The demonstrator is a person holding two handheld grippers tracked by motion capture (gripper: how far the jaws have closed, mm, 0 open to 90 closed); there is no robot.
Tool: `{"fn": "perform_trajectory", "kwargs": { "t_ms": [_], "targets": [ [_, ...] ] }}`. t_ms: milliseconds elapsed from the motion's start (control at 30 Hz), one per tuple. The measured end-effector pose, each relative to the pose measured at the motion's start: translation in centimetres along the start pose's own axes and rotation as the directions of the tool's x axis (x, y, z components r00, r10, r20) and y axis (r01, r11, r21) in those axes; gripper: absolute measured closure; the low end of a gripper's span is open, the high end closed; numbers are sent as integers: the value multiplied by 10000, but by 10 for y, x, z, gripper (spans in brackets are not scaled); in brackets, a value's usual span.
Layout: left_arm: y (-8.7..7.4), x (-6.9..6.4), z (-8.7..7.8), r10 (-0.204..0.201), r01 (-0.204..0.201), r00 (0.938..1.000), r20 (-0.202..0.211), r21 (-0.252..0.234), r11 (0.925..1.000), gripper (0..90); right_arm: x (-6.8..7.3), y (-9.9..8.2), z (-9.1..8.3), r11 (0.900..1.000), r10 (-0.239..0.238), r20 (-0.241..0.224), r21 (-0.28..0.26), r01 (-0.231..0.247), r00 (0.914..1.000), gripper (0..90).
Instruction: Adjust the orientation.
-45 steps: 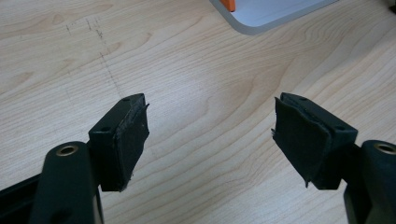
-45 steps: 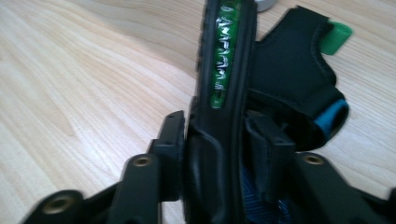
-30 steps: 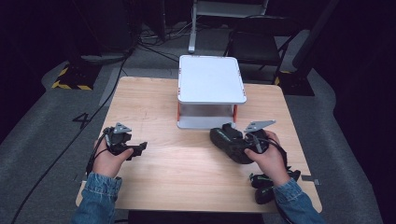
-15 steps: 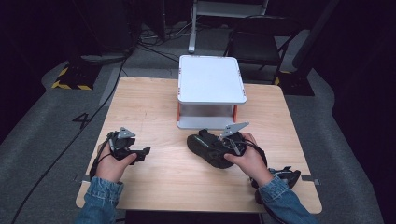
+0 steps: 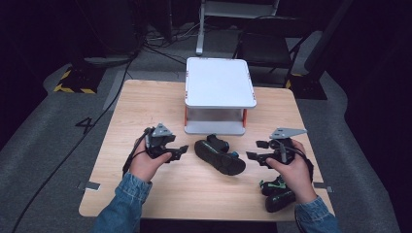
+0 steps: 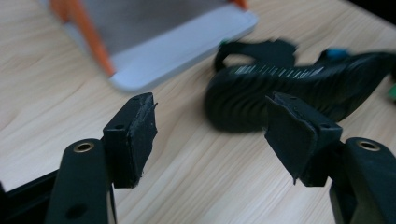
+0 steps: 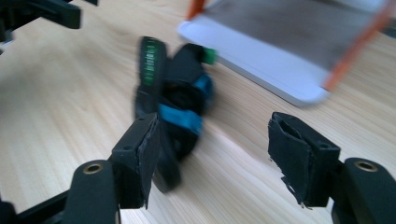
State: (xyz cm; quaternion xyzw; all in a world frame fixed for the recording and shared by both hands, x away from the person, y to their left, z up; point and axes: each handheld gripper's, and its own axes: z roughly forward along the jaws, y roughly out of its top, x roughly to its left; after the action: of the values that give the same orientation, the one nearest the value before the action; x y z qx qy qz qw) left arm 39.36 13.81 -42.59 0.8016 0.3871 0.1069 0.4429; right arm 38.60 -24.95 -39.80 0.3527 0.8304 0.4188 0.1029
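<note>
The right gripper (image 5: 256,150) has just opened and pulled right, leaving the black sandal (image 5: 219,155) lying mid-table before the white shelf (image 5: 219,82); the open left gripper (image 5: 183,149) nears it, likely taking over.

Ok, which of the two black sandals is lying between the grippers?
The black sandal in front of the white shelf, tipped on its side showing its ribbed sole. The other sandal sits near the table's edge, under the right hand.
</note>
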Motion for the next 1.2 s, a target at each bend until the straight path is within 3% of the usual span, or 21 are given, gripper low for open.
{"fn": "perform_trajectory", "kwargs": {
  "t_ms": [33, 100, 133, 233, 267, 300, 333, 400, 433, 500, 667, 767, 833, 933, 1033, 1133, 1200],
  "targets": [
    [4, -3, 5, 94, -92, 9998, 155, -111, 9999, 349, -7, -8, -11, 9991, 407, 297, -77, -405, 9987, 349],
    [17, -14, 23, 271, -251, 9976, 630, -320, 9992, 349, -10, -15, -19, 9976, 684, 470, -117, -679, 9965, 349],
    [17, -14, 23, 271, -251, 9976, 630, -320, 9992, 349, -10, -15, -19, 9976, 684, 470, -117, -679, 9965, 349],
    [28, -25, 51, 659, -634, 9961, 592, -436, 9970, 349, -11, -25, -29, 9954, 962, 649, -105, -957, 9932, 349],
    [28, -25, 51, 659, -634, 9961, 592, -436, 9970, 350, -11, -25, -29, 9954, 962, 649, -105, -957, 9932, 349],
    [29, -26, 65, 682, -667, 9956, 636, -263, 9974, 354, -11, -29, -32, 9949, 1007, 723, -120, -1001, 9923, 349],
    [29, -26, 65, 682, -667, 9956, 636, -263, 9974, 364, -11, -29, -32, 9949, 1007, 723, -120, -1001, 9923, 349],
    [26, -25, 76, 887, -902, 9951, 432, 354, 9953, 374, -11, -32, -36, 9944, 1051, 804, -148, -1042, 9912, 349],
    [23, -25, 81, 717, -732, 9962, 486, 299, 9969, 365, -10, -33, -38, 9937, 1115, 833, -173, -1104, 9903, 349],
    [22, -24, 80, 236, -265, 9969, 756, 374, 9989, 409, -11, -34, -41, 9934, 1139, 881, -205, -1126, 9896, 349],
    [18, -30, 68, 535, -559, 9974, 491, 491, 9972, 409, -13, -32, -38, 9928, 1192, 829, -203, -1179, 9894, 349],
    [13, -31, 55, 607, -643, 9969, 502, 741, 9952, 364, -9, -24, -31, 9959, 897, 553, -196, -887, 9944, 349],
    [6, -32, 44, 351, -387, 9988, 332, 1167, 9924, 312, -8, -20, -27, 9969, 769, 430, -201, -760, 9961, 349],
    [-1, -34, 40, 241, -263, 9995, 199, 1175, 9927, 280, -7, -15, -22, 9979, 624, 307, -176, -619, 9976, 349],
    [-10, -36, 34, 191, -203, 9998, 91, 1539, 9879, 273, -3, -6, -10, 9993, 345, -7, -113, -345, 9994, 349],
    [-18, -37, 31, 266, -250, 9996, -38, 2213, 9749, 259, -1, -2, -6, 9998, 184, -126, -97, -185, 9998, 349],
    [-23, -36, 29, 134, -117, 9999, -66, 2158, 9764, 248, 1, 1, -2, 9999, 98, -251, -108, -101, 9996, 349]
  ]
}}
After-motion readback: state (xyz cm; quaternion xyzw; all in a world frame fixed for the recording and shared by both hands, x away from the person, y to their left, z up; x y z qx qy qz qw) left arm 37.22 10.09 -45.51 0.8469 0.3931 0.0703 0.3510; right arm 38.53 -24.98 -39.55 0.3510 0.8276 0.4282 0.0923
